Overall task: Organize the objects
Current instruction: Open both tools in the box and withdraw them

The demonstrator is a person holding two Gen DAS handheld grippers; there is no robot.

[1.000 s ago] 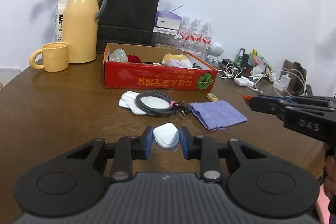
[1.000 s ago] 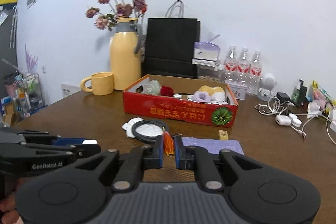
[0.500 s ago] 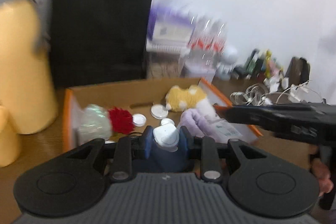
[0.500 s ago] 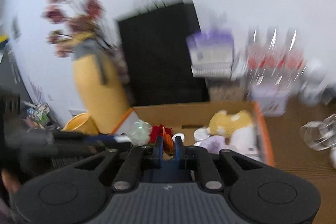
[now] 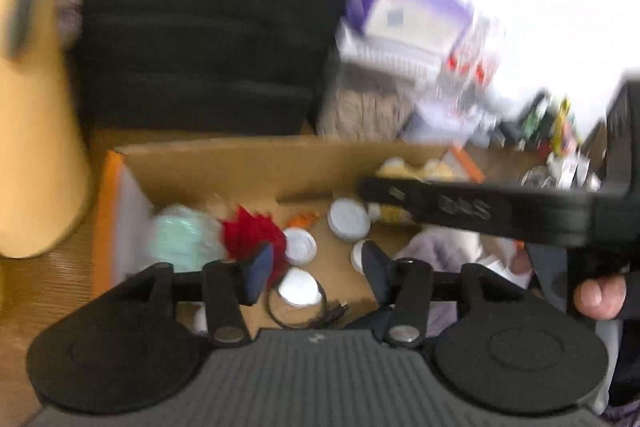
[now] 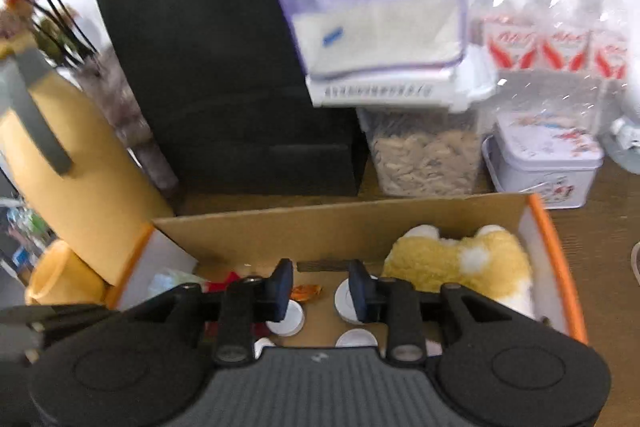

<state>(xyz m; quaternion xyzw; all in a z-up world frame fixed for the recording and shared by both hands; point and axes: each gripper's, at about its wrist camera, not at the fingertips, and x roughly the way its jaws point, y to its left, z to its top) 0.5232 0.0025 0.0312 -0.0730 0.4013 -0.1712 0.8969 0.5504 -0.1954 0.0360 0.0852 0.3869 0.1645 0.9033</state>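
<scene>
Both grippers hang over the open cardboard box [image 5: 208, 167] with orange rim [image 6: 556, 239]. My left gripper [image 5: 316, 267] is open and empty; a small white object [image 5: 298, 287] lies on the box floor just below it. My right gripper [image 6: 320, 287] is open and empty; a small orange piece [image 6: 306, 291] lies on the box floor between its fingers. The box holds white round lids [image 5: 348, 219], a red tuft [image 5: 252, 231], a pale green ball [image 5: 180, 239] and a yellow plush toy [image 6: 460, 259]. The right gripper crosses the left wrist view [image 5: 480, 211].
A yellow thermos [image 6: 68, 155] and yellow mug [image 6: 60, 275] stand left of the box. Behind it are a black paper bag [image 6: 224, 67], a clear container [image 6: 424, 151], a tin [image 6: 544, 163] and water bottles [image 6: 548, 39]. A cable coil [image 5: 296, 315] lies near the box front.
Both grippers moved forward over the box and opened. The left let go of the white object and the right let go of the orange piece; both now lie in the box.
</scene>
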